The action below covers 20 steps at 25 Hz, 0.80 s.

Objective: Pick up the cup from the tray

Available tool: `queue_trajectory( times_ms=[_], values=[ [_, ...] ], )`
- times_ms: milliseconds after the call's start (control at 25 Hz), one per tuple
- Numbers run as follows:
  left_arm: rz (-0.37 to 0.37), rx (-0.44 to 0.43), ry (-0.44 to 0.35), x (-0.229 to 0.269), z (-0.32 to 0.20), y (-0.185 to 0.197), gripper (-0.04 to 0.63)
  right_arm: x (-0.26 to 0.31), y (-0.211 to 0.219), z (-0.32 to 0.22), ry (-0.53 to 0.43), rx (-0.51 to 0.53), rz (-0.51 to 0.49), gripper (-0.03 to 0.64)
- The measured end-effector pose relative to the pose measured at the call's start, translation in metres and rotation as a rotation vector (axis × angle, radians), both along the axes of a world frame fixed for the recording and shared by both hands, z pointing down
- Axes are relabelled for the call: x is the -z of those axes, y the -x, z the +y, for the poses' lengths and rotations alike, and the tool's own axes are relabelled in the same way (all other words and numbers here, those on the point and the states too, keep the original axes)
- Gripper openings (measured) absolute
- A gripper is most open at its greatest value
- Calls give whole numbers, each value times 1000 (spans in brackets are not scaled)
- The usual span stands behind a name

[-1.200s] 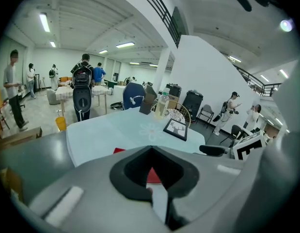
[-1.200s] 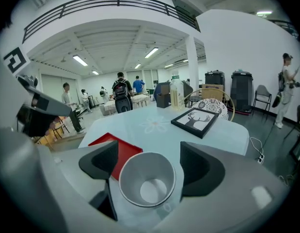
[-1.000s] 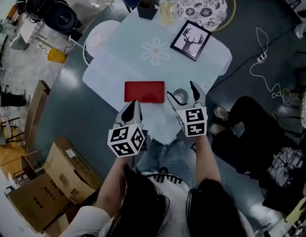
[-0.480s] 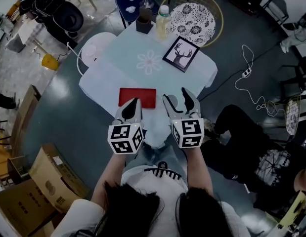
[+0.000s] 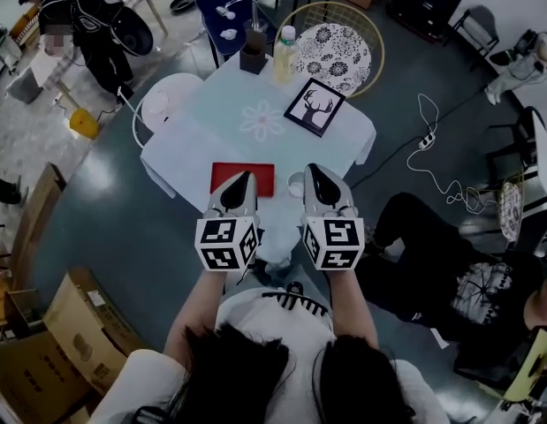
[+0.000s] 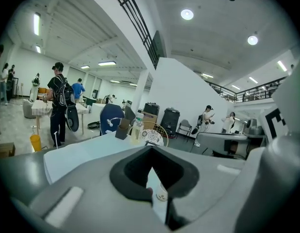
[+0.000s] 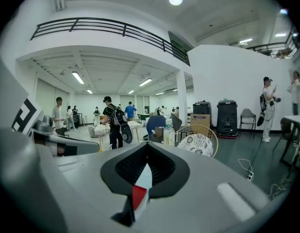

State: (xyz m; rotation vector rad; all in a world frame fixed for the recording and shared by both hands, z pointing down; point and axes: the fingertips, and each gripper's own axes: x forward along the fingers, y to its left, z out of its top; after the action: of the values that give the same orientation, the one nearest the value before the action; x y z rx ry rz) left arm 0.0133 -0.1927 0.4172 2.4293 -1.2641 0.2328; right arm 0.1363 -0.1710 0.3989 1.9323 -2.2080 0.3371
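The cup stands ungripped beside the tray. The left gripper is shut and empty (the right gripper's jaws have just closed on nothing). Next comes reopening and lowering.

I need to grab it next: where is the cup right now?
In the head view, the cup stands on the white tablecloth at its near edge, just right of the red tray.
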Motion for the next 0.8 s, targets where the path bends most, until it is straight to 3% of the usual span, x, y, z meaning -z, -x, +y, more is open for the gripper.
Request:
queue_trajectory(
  times_ms=[800],
  values=[
    [-30, -45, -14, 1, 27, 16, 1, -9, 25, 31, 44, -14, 6, 21]
  ],
)
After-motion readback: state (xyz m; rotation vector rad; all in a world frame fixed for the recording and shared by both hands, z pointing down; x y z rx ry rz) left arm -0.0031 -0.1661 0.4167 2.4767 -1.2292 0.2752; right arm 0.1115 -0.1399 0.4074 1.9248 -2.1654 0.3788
